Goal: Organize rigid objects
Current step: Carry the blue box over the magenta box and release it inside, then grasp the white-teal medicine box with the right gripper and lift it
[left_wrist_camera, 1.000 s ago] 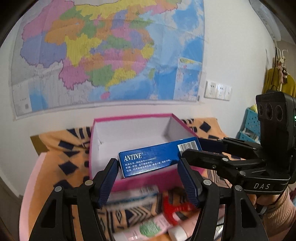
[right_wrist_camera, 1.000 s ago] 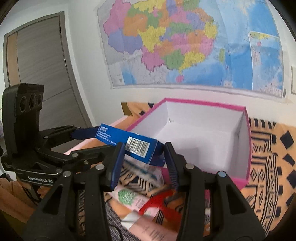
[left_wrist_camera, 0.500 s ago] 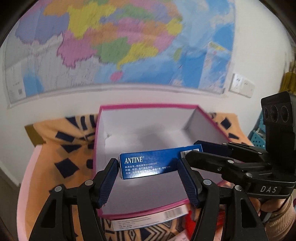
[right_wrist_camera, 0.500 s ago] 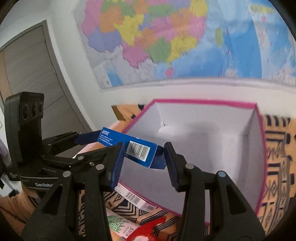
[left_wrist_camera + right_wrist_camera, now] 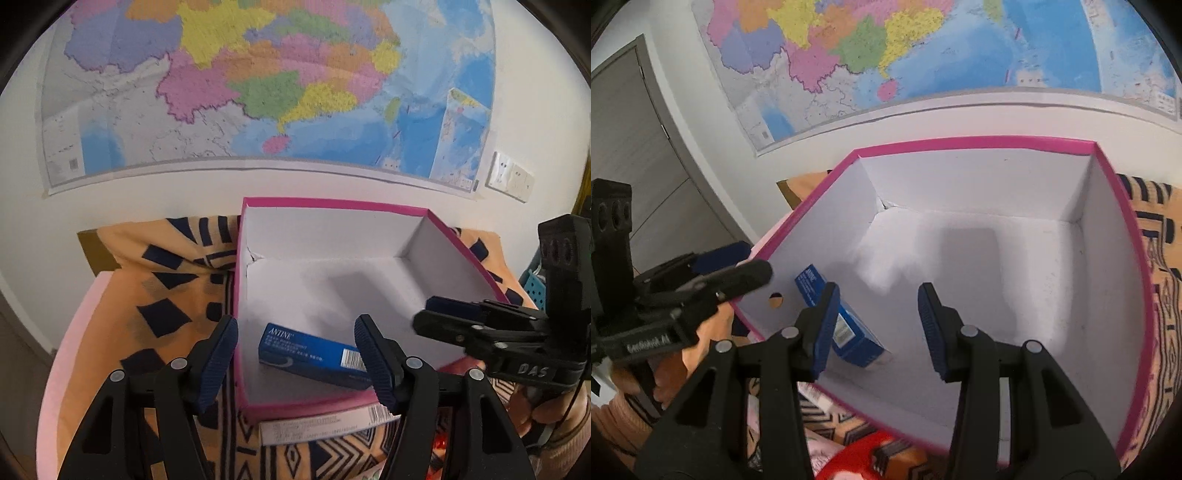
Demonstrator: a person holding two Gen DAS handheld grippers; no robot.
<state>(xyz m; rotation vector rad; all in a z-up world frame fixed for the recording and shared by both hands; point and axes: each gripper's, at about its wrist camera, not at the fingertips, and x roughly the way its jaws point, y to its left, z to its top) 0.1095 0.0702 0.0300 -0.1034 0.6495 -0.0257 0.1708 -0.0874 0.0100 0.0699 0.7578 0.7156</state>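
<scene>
Soft, even indoor light filled both fisheye views. Dark vignetting curved the corners. Grey shadows fell inside the pink-rimmed white cardboard box [image 5: 369, 236]. The far black tongs [image 5: 753, 271] looked motion-blurred.

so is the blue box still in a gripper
No, the blue box lies on the floor of the pink box, clear of both open grippers.

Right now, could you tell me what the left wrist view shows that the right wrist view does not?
Only the left wrist view shows the wall sockets, the white barcoded carton outside the pink box's near wall, and the right gripper. Only the right wrist view shows the grey door, a red object and the left gripper. Both show the pink box, the blue ANTINE box on its floor, and the wall map.
</scene>
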